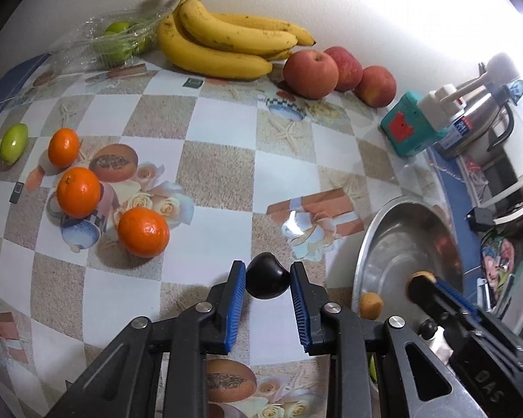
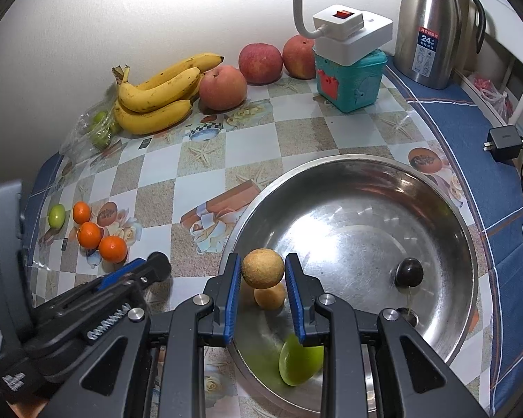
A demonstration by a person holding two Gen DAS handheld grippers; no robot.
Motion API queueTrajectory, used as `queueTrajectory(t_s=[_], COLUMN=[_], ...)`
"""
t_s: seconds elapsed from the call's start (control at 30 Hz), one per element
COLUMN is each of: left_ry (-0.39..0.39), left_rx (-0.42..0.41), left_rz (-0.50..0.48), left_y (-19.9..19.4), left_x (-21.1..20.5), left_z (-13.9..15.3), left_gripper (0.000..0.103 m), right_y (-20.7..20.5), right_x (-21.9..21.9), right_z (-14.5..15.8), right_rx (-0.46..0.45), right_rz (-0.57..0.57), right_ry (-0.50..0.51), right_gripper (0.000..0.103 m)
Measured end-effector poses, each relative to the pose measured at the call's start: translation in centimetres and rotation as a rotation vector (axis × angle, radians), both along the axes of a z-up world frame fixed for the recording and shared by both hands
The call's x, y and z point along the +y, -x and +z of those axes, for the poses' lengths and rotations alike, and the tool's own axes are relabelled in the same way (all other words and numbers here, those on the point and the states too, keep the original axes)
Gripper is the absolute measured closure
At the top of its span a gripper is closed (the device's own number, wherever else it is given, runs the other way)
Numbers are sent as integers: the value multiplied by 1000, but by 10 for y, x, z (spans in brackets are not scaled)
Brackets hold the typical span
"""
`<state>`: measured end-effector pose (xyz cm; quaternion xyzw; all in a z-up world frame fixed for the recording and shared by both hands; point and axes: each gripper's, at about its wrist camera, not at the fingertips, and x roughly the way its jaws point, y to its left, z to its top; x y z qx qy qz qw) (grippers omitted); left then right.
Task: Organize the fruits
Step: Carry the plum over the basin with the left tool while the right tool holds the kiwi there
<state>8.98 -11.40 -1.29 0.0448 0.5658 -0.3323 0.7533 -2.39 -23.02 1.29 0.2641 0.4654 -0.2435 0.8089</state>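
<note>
Left claw point(image 1: 267, 280): jaws narrowed onto a dark plum point(image 1: 266, 276), held above the desk point(image 1: 226, 139) beside the steel bowl point(image 2: 446, 205). Right claw point(image 2: 263, 268): jaws clamped on a tan round fruit point(image 2: 262, 268) over the bowl's near-left rim. The bowl contains a second tan fruit point(image 2: 270, 295), a green fruit point(image 2: 300, 362) and a second dark plum point(image 2: 409, 272). Three oranges point(image 1: 78, 192) lie near the desk's left edge; bananas point(image 1: 223, 43) and apples point(image 1: 311, 74) line the far edge.

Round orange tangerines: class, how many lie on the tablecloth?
3, clustered at the table's left side: the farthest round orange tangerine beside the small green fruit, the middle one, the nearest. None seems hidden.
</note>
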Motion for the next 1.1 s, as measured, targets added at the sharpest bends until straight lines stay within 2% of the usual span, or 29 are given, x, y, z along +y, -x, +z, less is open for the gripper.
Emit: queueTrajectory(t_s=[0.13,0.5,0.67,0.9,1.1], left_ry=[32,108,142,167,163], left_rx=[-7,-34,-93,-163,-177], left_rz=[-17,-169,-208,-239,-253], left_y=[4,46,59,70,78], left_x=[-5,-45,-54,-64,-70], left_z=[10,25,29,25,15], left_gripper=[75,75,75,75,75], right_y=[5,43,56,58,56], right_x=[-8,-48,-60,-63,-62], right_z=[-4,-14,-12,-22,-30], right_rx=[12,34,20,38,54], right_rz=[-29,-177,-223,-229,-217], right_ry=[-7,-36,-50,-65,-66], right_gripper=[76,76,76,76,76])
